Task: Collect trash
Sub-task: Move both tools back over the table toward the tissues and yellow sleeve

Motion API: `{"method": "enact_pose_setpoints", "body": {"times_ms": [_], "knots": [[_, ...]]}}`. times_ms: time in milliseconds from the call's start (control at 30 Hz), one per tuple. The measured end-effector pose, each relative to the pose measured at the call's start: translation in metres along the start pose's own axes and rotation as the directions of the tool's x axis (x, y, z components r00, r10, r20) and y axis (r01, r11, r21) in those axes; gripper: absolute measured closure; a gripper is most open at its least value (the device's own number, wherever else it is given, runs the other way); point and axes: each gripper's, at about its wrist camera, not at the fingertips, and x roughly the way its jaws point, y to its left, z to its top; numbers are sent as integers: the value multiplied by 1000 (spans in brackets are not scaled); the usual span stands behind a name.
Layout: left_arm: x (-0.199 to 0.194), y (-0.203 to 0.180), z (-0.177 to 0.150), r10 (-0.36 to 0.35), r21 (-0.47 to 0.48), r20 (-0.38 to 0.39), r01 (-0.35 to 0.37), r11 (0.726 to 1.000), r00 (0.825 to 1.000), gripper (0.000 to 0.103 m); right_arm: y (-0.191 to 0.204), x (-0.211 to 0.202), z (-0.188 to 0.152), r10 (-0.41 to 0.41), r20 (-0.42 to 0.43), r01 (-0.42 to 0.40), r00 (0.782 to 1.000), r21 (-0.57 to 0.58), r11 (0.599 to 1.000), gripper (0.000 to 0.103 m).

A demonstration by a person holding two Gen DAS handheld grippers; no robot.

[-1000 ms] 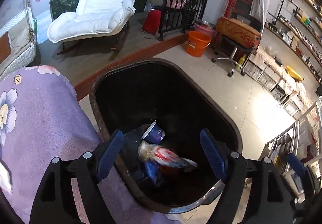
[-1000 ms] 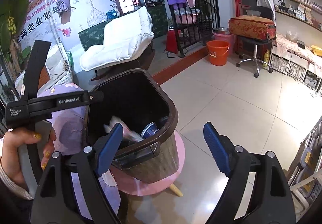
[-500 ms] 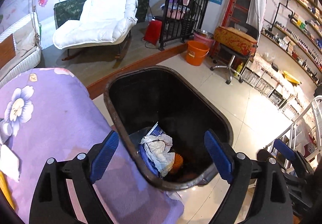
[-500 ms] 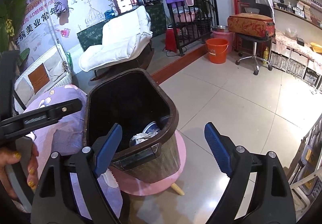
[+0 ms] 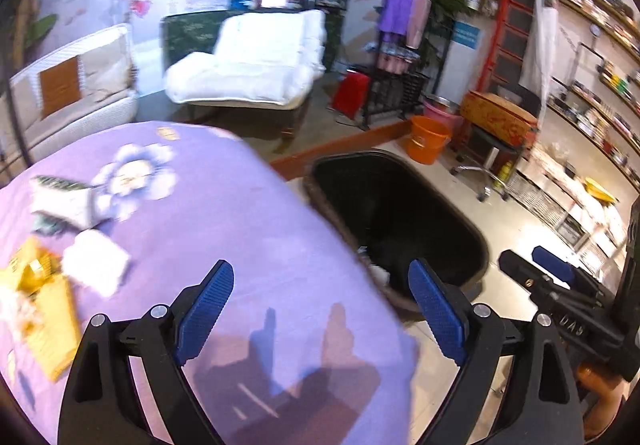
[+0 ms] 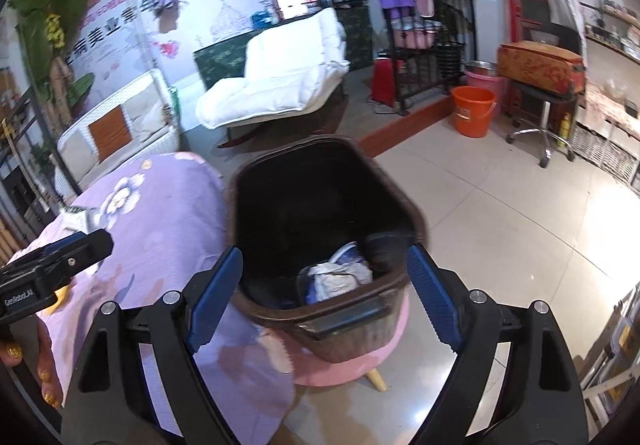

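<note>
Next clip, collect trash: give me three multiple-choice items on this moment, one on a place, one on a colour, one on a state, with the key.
1. What does the trash bin stand on?
A. a pink stool
B. the purple cloth
C. the white armchair

2. What colour is the bucket on the floor?
A. blue
B. orange
C. green

3. How is the right gripper?
A. shut on a wrapper
B. shut, empty
C. open, empty

Key: 1 A, the pink stool shows under the bin; 2 B, it is plainly orange; 3 C, the blue pads stand wide apart with nothing gripped.
</note>
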Motion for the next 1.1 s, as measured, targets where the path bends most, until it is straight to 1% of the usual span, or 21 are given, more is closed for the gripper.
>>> {"method": "enact_pose_setpoints", "body": {"times_ms": [100,200,300,367,533,567,600,667,833,900,933,1033,1100], "knots": [[-12,23,-10,59,-43,7,-59,997,998,15,18,2,-1,36,-11,-36,999,-33,999,19],[-26,50,-24,113,-134,17,-109,985,993,15,41,5,-2,74,-29,-76,997,-75,994,19],[-39,79,-40,148,-227,19,-140,964,989,15,61,7,-5,115,-54,-120,992,-104,987,19],[-50,98,-48,177,-267,18,-165,949,984,15,75,8,-9,139,-74,-148,987,-129,981,19],[-70,141,-61,275,-322,-4,-261,910,962,22,117,10,-19,210,-128,-232,969,-194,953,19],[-71,151,-63,286,-335,-17,-275,901,958,26,127,10,-21,227,-140,-253,964,-211,944,19],[-72,159,-64,291,-348,-28,-282,894,956,30,135,11,-23,237,-148,-266,960,-221,938,19],[-73,176,-65,296,-380,-49,-291,878,954,33,150,11,-26,262,-169,-297,950,-238,925,19],[-71,205,-60,331,-392,-65,-329,860,942,35,187,11,-35,302,-209,-353,930,-279,893,19],[-65,214,-58,335,-385,-85,-341,857,938,41,199,11,-37,318,-225,-375,921,-290,880,19],[-61,217,-57,335,-383,-97,-346,857,937,43,203,11,-38,325,-231,-384,917,-295,875,19],[-53,226,-56,328,-387,-113,-346,855,938,51,215,10,-42,335,-243,-400,910,-306,864,19],[-53,230,-58,323,-392,-112,-340,855,940,62,223,11,-43,344,-257,-414,903,-310,856,19]]}}
